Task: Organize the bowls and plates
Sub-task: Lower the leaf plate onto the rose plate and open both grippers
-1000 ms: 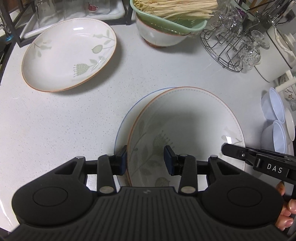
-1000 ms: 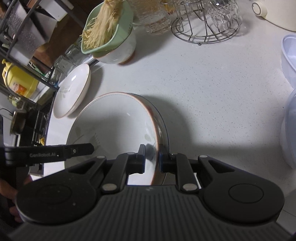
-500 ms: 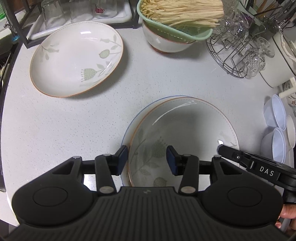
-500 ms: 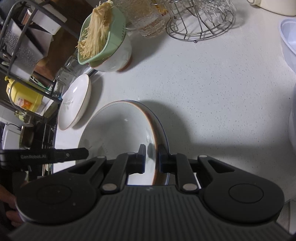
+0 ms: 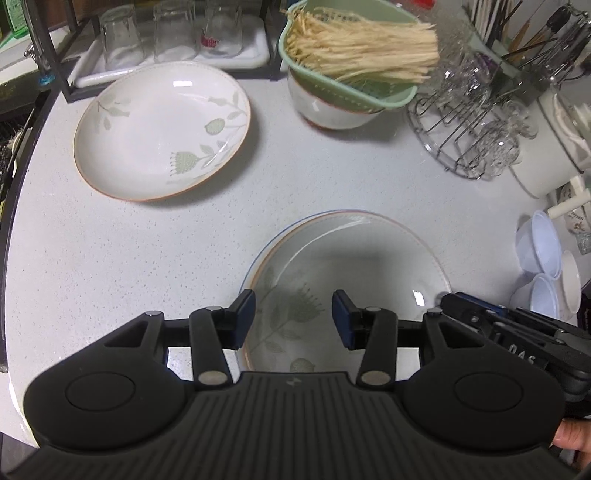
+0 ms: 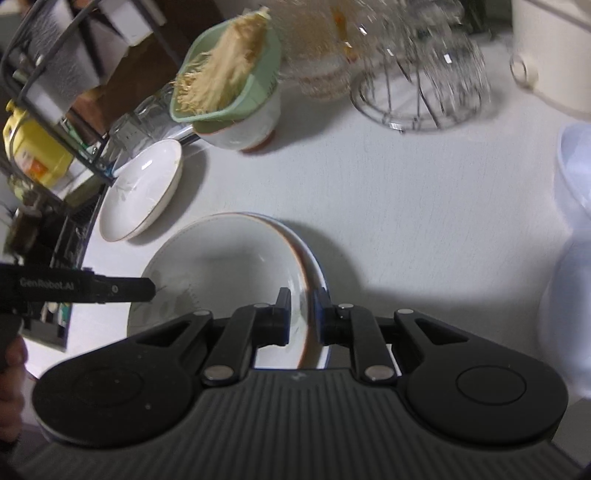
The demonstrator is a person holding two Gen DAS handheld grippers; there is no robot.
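Left gripper (image 5: 293, 317): jaws part open, having just been widening. The left edge of the near floral plate (image 5: 354, 266) lies between them, and neither blue pad (image 5: 245, 314) presses on it.
Right gripper (image 6: 302, 314): jaws nearly closed and clamped on the right rim of the same near plate (image 6: 221, 266), one pad inside the rim, one outside.
Near floral plate: brown-rimmed, with a green flower print, sitting directly on a blue-rimmed plate (image 5: 258, 258) of which only a thin crescent shows at the left. In the right wrist view that blue rim (image 6: 317, 266) shows at the right.
Second floral plate (image 5: 162, 129): same pattern, lying alone on the white counter (image 5: 110, 258) at far left, well apart from the stack.
Plate count: three in all, two floral and one blue-rimmed.
Drinking glasses (image 5: 173, 31): three, upside down on a white tray behind the second plate.
White bowl (image 5: 332, 110): one, brown-rimmed, at the back centre, with a green colander (image 5: 351, 92) of pale noodles (image 5: 362, 51) resting in it.
Wire rack (image 5: 454, 122): one, right of the bowl, carrying clear glasses too blurred to count.
White pot (image 5: 546, 147): one, beside the rack at the right edge.
Small white bowls (image 5: 543, 266): a cluster at the far right; at least three, exact number unclear.
Person: fingertips (image 5: 570, 439) visible at the lower right corner of the left wrist view.
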